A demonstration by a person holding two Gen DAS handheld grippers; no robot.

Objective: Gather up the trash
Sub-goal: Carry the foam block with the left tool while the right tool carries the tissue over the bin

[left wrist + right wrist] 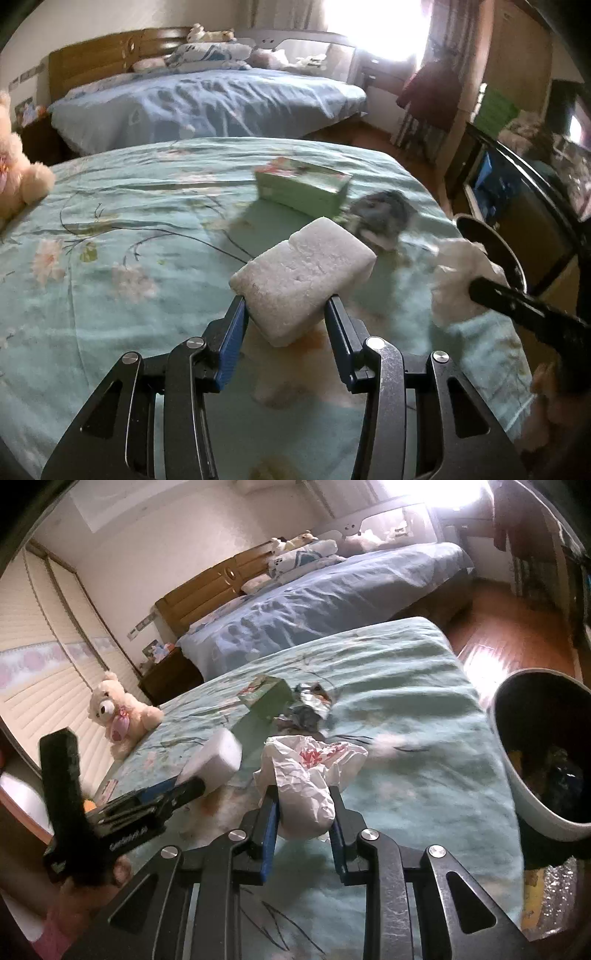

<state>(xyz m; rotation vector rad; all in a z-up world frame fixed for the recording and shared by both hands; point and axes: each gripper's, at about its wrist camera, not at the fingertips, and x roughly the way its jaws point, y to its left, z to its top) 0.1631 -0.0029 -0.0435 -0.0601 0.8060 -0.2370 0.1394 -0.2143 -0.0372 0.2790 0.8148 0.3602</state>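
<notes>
My left gripper (286, 312) is shut on a white foam block (303, 280) and holds it above the green floral bedspread (110, 229). The block also shows in the right wrist view (218, 760). My right gripper (303, 805) is shut on a crumpled white plastic bag (306, 775) with red print; the bag also shows at the right of the left wrist view (458, 273). A green carton (303, 186) and crumpled silver foil wrappers (384, 218) lie on the bed beyond both grippers. A grey trash bin (532, 797) with dark contents stands at the bed's right edge.
A cream teddy bear (118, 712) sits at the bed's left side. A second bed with a blue cover (207, 103) lies behind. Wooden floor (513, 642) and cabinets are to the right. A dark nightstand (166, 675) stands between the beds.
</notes>
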